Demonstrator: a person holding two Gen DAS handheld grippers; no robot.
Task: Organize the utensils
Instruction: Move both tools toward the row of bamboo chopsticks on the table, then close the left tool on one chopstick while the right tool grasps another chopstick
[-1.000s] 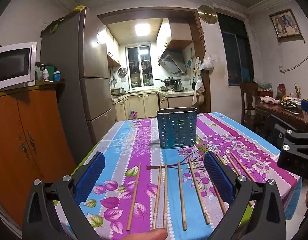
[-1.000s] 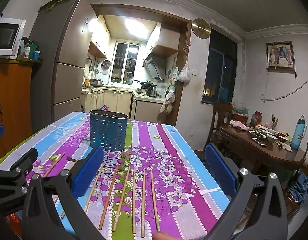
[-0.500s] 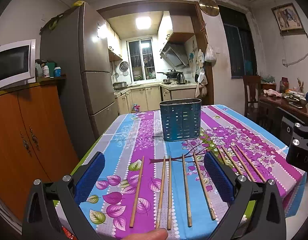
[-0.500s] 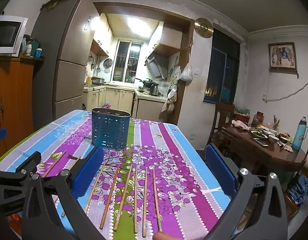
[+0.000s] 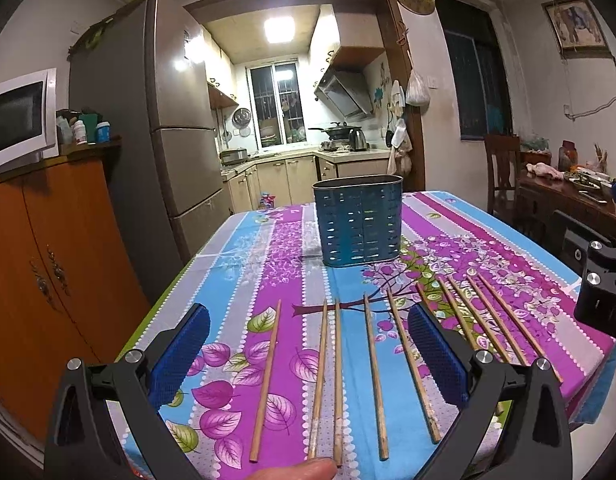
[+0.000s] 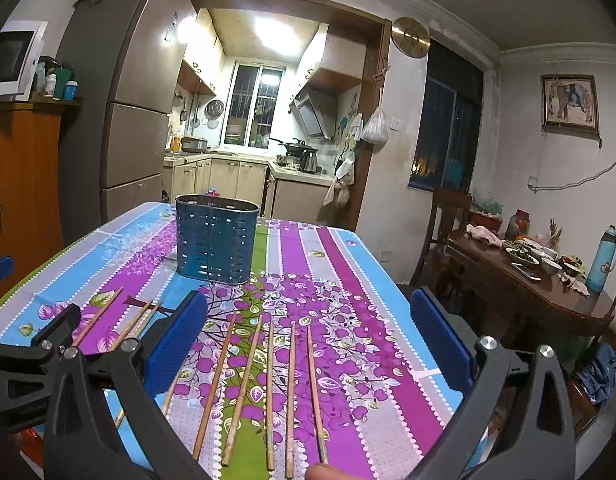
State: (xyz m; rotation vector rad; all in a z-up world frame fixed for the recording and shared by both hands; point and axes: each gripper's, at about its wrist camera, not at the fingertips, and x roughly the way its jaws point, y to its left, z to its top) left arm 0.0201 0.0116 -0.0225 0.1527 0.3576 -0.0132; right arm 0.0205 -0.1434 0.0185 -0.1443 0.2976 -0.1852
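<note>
Nothing's sorted yet: all chopsticks [image 5: 372, 376] lie before the empty-looking blue holder [image 5: 357, 222], left gripper [image 5: 308, 356] and right gripper [image 6: 308, 344] both spread wide, empty.

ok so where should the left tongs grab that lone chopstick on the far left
Grip the leftmost chopstick near its middle, coming straight down from above with the fingers either side of the shaft. It lies flat on the tablecloth, apart from its neighbours, so there is room. The left tongs are open wide enough.
</note>
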